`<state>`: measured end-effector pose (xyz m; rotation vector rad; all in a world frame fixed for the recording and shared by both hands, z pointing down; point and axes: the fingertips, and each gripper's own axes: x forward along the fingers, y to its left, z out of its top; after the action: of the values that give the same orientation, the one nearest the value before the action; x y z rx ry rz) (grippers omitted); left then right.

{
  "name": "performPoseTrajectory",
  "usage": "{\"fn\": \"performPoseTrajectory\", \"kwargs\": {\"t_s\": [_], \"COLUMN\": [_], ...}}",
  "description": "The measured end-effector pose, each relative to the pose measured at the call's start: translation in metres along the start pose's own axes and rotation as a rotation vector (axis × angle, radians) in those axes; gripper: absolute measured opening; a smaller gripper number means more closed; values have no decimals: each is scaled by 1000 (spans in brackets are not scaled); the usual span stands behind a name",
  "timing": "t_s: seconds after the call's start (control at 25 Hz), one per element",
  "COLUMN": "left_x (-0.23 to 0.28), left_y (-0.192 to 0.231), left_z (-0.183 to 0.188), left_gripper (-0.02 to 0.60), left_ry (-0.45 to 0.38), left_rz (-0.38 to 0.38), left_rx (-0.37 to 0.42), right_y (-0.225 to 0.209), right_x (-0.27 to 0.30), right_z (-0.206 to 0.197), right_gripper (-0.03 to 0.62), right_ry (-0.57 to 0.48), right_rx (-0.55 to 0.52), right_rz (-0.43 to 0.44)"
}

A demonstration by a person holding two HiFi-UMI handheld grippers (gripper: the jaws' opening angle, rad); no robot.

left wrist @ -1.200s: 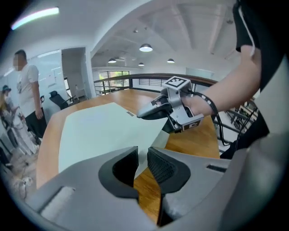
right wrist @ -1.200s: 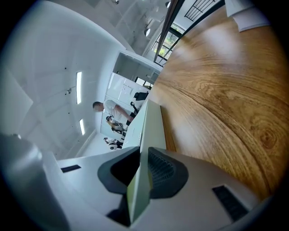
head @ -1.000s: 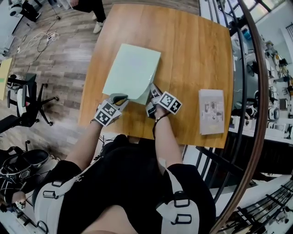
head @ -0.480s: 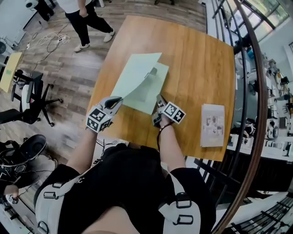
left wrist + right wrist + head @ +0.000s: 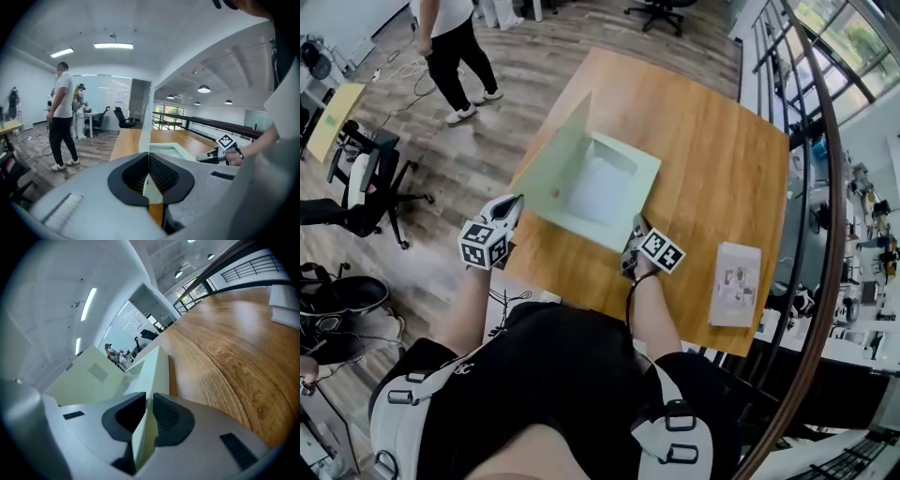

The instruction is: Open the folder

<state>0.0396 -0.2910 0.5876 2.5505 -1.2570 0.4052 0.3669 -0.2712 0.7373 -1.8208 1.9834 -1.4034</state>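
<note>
Half open now, the folder's cover point(image 5: 558, 159) stands upright in the clenched left gripper point(image 5: 514, 202), lifted off the base point(image 5: 581, 221) that the right gripper point(image 5: 636, 232), jaws just tightening, pinches.

The folder point(image 5: 602, 192) lies on the table's point(image 5: 712, 159) near left part, its cover point(image 5: 558, 155) raised on its left. A booklet point(image 5: 736, 283) lies well right of it. An office chair point(image 5: 364, 183) and a person point(image 5: 450, 42) stand left of the table.

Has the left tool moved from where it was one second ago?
Yes. The left tool went outward to the left edge of the table, swinging the folder cover upright.
</note>
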Motion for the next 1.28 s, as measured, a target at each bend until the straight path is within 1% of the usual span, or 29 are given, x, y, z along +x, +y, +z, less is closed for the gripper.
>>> {"fn": "performPoseTrajectory", "kwargs": {"t_s": [0.08,0.16,0.32,0.4,0.56,0.68,0.8,0.88,0.96,1.04,1.16,1.28], "left_x": [-5,-5,-5,-5,-3,5,16,21,23,20,18,17], "left_y": [24,40,71,90,127,151,173,186,196,202,201,199], "left_z": [-11,-23,-41,-50,-77,-100,-129,-151,-172,-180,-183,-183], "left_gripper": [0,1,2,2,2,3,16,33,53,74,89,95], "left_ry": [2,5,19,30,59,109,186,242,278,293,303,293], "left_rz": [72,127,226,263,310,343,369,373,368,371,368,365], "left_rx": [-59,-108,-164,-192,-253,-300,-334,-356,-400,-441,-453,-470], "right_y": [0,-3,-3,1,4,4,3,4,5,6,6,4], "right_x": [1,-2,-7,-5,-2,-4,-3,-2,-1,0,0,-1], "right_z": [-2,-2,1,-1,-5,-3,-2,-5,-9,-11,-8,-7], "right_gripper": [54,54,54,54,54,54,54,54,54,54,55,55], "right_ry": [6,13,14,14,14,13,6,2,1,1,-5,-4], "right_rx": [-8,-11,-24,-35,-71,-80,-87,-99,-100,-94,-95,-105], "right_rz": [-8,-16,-34,-46,-81,-107,-126,-139,-146,-152,-161,-174]}}
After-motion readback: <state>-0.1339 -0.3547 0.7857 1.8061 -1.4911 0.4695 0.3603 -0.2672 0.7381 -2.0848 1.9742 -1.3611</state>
